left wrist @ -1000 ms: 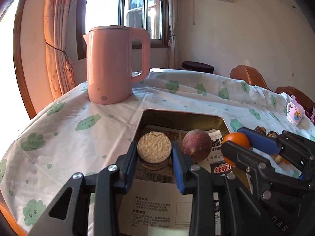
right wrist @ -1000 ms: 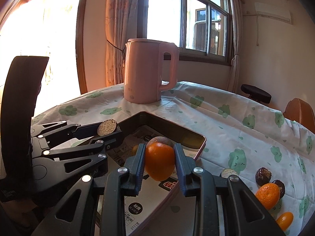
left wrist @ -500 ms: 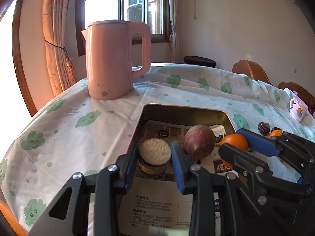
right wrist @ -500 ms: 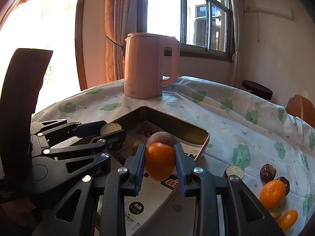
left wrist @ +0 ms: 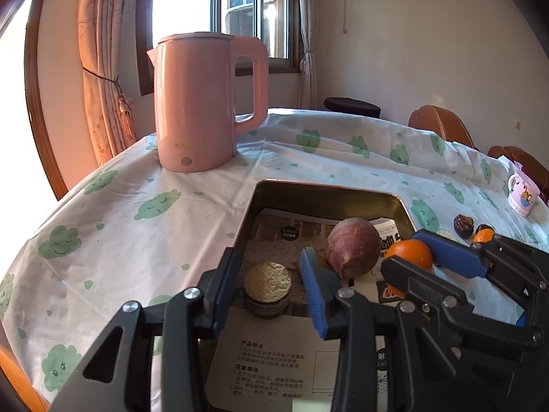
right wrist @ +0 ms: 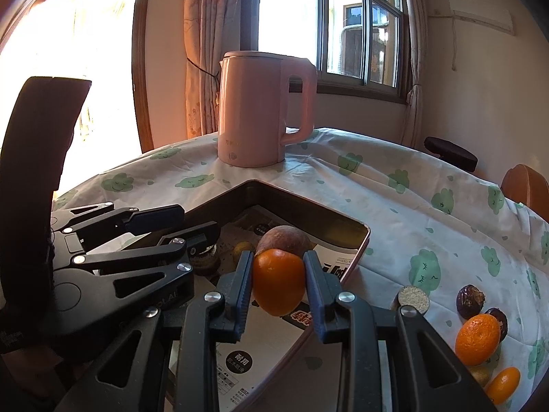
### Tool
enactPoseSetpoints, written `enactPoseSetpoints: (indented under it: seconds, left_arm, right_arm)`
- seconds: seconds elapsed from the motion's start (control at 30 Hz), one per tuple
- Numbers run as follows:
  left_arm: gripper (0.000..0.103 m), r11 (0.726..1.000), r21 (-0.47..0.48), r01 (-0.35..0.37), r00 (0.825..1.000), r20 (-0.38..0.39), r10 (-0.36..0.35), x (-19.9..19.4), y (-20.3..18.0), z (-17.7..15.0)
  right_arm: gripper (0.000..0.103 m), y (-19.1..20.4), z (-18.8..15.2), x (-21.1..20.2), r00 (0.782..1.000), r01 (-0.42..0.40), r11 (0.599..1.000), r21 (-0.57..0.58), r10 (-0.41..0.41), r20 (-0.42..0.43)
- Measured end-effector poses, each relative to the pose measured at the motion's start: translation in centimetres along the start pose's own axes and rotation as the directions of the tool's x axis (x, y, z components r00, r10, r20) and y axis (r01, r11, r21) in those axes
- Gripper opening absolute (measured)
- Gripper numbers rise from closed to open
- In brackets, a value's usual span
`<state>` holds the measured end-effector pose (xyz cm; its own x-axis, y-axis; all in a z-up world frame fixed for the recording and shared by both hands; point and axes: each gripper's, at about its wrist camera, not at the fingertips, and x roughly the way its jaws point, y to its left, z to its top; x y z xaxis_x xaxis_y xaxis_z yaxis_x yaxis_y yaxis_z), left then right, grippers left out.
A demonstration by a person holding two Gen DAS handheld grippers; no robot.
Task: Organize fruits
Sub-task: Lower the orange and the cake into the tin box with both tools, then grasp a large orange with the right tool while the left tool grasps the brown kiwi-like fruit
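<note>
A metal tray (left wrist: 326,195) lined with printed paper lies on the cloud-print cloth. My left gripper (left wrist: 269,261) hangs low over its near left part. Its jaws are opening, with a gap on each side of a round pale biscuit (left wrist: 267,281) that rests on a darker one in the tray. A purple-brown fruit (left wrist: 351,247) lies just right of it. My right gripper (right wrist: 278,257) is shut on an orange (right wrist: 278,285), held above the tray (right wrist: 308,213) in front of that fruit (right wrist: 283,237). A small yellow fruit (right wrist: 242,249) peeks out beside it.
A tall pink kettle (left wrist: 206,110) stands behind the tray. On the cloth to the right lie a mandarin (right wrist: 477,336), dark dates (right wrist: 470,300), a kumquat (right wrist: 502,382) and a round biscuit (right wrist: 413,297). A pink mug (left wrist: 523,195) and wooden chairs are at the far right.
The left gripper's jaws have spread apart and let go of the biscuit, which has come down to rest in the tray. The right gripper still grips the orange in the same spot.
</note>
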<state>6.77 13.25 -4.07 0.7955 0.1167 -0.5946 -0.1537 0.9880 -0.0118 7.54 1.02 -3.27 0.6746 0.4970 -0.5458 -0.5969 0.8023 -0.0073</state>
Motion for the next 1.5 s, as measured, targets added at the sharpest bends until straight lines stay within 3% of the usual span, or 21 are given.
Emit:
enactPoseSetpoints:
  seconds: [0.13,0.37,0.4,0.43,0.5,0.6,0.8,0.93,1.1,1.3,1.5]
  left_arm:
    - [0.042,1.0,0.002,-0.003,1.0,0.003,0.003,0.0,0.1,0.0]
    - [0.043,1.0,-0.004,0.002,1.0,0.013,-0.002,-0.2,0.1,0.0]
    - [0.05,1.0,-0.008,-0.012,1.0,0.021,0.012,-0.4,0.2,0.0]
    - [0.065,0.999,-0.02,-0.035,0.999,0.026,0.035,-0.5,0.3,0.0]
    - [0.077,0.998,-0.05,-0.05,0.998,0.027,0.051,-0.5,0.8,0.0]
    - [0.077,0.998,-0.057,-0.035,0.999,0.029,0.037,-0.5,1.0,-0.1]
    - [0.078,0.998,-0.058,-0.037,0.999,0.029,0.038,-0.5,1.0,0.0]
    - [0.085,0.998,-0.043,-0.048,0.998,0.036,0.049,-0.6,0.7,-0.1]
    - [0.086,0.998,-0.026,-0.058,0.995,0.074,0.06,-1.4,0.0,-0.1]
    - [0.086,1.0,-0.018,-0.002,0.995,0.102,0.004,-2.9,-1.9,0.3]
    - [0.086,0.996,0.059,0.067,0.987,0.141,-0.075,-5.1,-6.5,1.2]
  right_arm:
    - [0.035,-0.2,0.0,-0.1,1.0,0.007,1.0,0.011,-0.007,0.001]
    - [0.048,-0.8,-0.1,-0.2,1.0,0.018,0.999,0.046,-0.018,0.002]
    - [0.048,-0.9,-0.1,-0.2,1.0,0.021,0.999,0.046,-0.021,0.006]
    - [0.048,-0.8,-0.2,-0.4,1.0,0.025,0.999,0.048,-0.026,0.012]
    - [0.05,-1.0,-0.2,-0.6,0.999,0.028,0.998,0.057,-0.029,0.023]
    - [0.057,-1.3,-0.2,-0.8,0.999,0.033,0.997,0.075,-0.036,0.031]
    - [0.06,-1.3,-0.1,-0.9,0.998,0.056,0.996,0.075,-0.059,0.036]
    - [0.065,-1.7,-0.3,-1.5,0.997,0.062,0.994,0.086,-0.066,0.05]
    - [0.066,-1.9,-0.8,-2.8,0.991,0.126,0.992,0.033,-0.127,0.042]
    - [0.067,-6.5,-2.5,-8.0,0.972,0.224,0.974,0.045,-0.226,0.058]
    - [0.068,-14.5,-5.5,-11.2,0.939,0.344,0.922,0.177,-0.342,-0.042]
